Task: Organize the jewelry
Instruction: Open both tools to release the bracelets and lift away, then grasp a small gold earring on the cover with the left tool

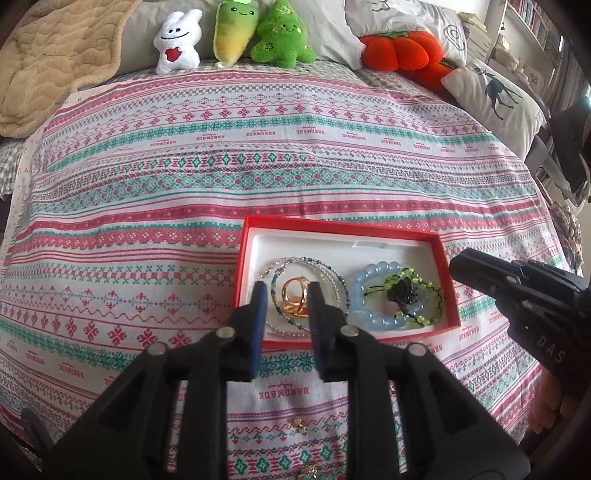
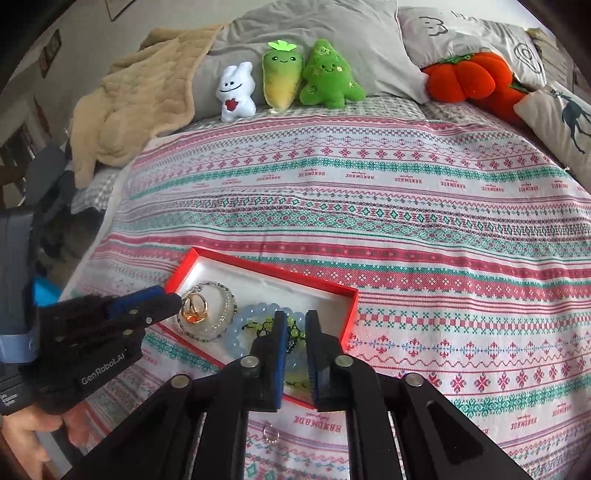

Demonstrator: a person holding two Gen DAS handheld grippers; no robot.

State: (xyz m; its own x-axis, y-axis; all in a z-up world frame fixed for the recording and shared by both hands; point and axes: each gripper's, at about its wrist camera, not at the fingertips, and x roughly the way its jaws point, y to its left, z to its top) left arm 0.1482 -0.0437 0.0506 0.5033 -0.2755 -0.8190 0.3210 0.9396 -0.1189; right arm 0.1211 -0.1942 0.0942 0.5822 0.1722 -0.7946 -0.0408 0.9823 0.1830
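Right gripper (image 2: 295, 325) jaws slightly parted over blue bead bracelet (image 2: 245, 321) in red box (image 2: 352, 310); left gripper (image 2: 168, 301) beside gold ring (image 2: 194, 308)

Bedspread (image 1: 221, 166) beyond red box (image 1: 246, 254) open, plush toys (image 1: 236, 33) along far edge, box near-full of bracelets (image 1: 384, 295)

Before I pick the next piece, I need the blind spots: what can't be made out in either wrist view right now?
- Left wrist view: the small gold piece on the bedspread is too small to identify; another at the bottom edge is cut off.
- Right wrist view: the right gripper hides part of the green cord bracelet and blue bead bracelet.
- Left wrist view: the left gripper covers part of the gold rings in the red box.
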